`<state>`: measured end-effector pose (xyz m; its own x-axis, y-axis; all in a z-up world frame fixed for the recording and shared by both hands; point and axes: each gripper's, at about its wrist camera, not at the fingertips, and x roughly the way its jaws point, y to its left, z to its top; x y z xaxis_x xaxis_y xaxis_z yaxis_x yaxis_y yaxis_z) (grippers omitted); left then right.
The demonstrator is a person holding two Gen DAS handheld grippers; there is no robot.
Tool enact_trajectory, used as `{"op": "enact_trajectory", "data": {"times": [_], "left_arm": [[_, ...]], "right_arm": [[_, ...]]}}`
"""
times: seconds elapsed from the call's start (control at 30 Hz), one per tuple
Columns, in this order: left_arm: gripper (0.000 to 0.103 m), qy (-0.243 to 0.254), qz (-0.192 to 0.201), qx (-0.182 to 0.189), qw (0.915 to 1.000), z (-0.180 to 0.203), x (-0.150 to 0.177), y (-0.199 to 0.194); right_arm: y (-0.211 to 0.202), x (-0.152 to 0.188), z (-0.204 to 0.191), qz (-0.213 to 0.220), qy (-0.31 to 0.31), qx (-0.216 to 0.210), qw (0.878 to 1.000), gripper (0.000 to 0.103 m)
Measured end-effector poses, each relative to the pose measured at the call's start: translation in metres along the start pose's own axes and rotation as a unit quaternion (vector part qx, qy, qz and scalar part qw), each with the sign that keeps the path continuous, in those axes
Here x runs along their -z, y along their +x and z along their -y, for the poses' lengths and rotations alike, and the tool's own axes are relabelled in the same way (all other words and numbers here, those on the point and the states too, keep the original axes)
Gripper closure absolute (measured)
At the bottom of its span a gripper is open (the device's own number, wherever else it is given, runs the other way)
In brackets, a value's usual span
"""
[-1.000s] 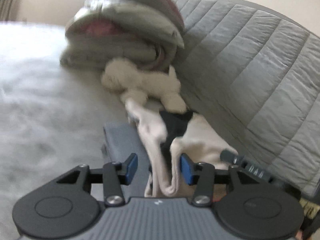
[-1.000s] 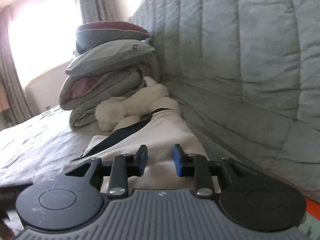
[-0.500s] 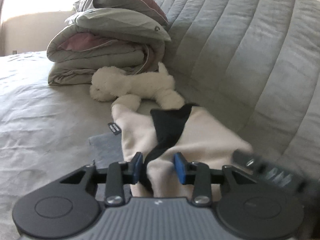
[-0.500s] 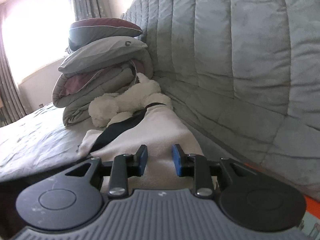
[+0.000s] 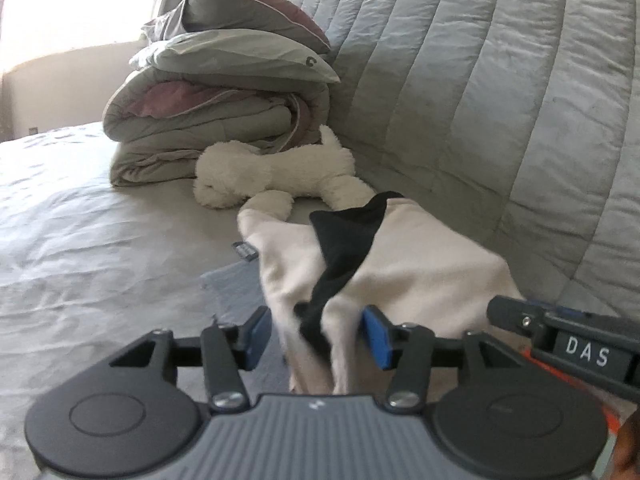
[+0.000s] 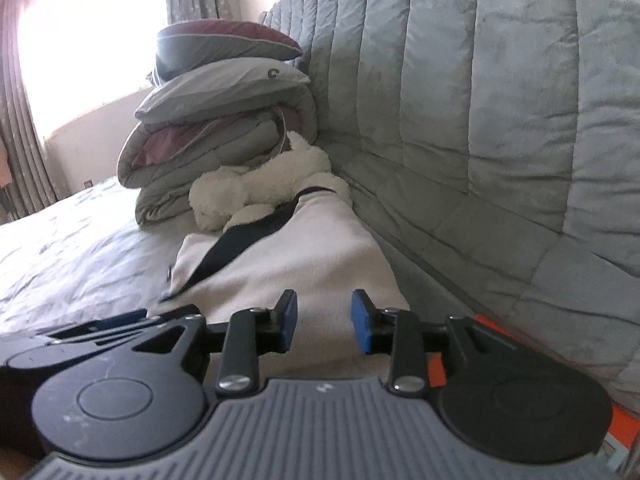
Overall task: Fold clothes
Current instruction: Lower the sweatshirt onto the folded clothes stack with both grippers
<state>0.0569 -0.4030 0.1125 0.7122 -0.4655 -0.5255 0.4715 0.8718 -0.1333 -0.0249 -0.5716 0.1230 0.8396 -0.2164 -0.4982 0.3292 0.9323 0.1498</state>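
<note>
Here the soft cream garment with a black panel (image 5: 420, 264) lies on the grey bed (image 5: 80, 240), close beside the quilted grey headboard (image 5: 500, 100). The left gripper (image 5: 316, 338) has just been opening its jaws; a bunched near edge of the cloth sits between them, and it seems loose, though the blur makes that hard to tell. The right gripper (image 6: 324, 320) has also been opening, jaws apart over the flat cloth, not pinching it. Far behind lie a fluffy white toy animal (image 5: 276, 176) and stacked grey and maroon bedding (image 5: 224, 100).
</note>
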Motion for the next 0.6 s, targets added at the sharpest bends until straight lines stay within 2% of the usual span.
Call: {"op": "enact_trajectory", "data": {"times": [0.13,0.3,0.33,0.4,0.6], "left_arm": [[0.049,0.013,-0.007,-0.015,0.9998,0.001,0.009,-0.012],[0.047,0.019,-0.029,-0.016,0.9993,0.001,0.022,-0.031],[0.046,0.021,-0.033,-0.016,0.9991,0.001,0.025,-0.035],[0.045,0.023,-0.038,-0.02,0.9988,0.001,0.032,-0.045],[0.045,0.027,-0.042,-0.036,0.9981,0.001,0.046,-0.08]], "right_arm": [[-0.006,0.01,0.001,-0.014,-0.003,0.009,1.0,0.067],[-0.015,0.022,0.003,-0.033,-0.008,0.024,0.999,0.066],[-0.018,0.024,0.004,-0.035,-0.009,0.026,0.999,0.065],[-0.023,0.029,0.003,-0.039,-0.012,0.031,0.999,0.055],[-0.041,0.041,-0.01,-0.055,-0.035,0.027,0.997,0.054]]}}
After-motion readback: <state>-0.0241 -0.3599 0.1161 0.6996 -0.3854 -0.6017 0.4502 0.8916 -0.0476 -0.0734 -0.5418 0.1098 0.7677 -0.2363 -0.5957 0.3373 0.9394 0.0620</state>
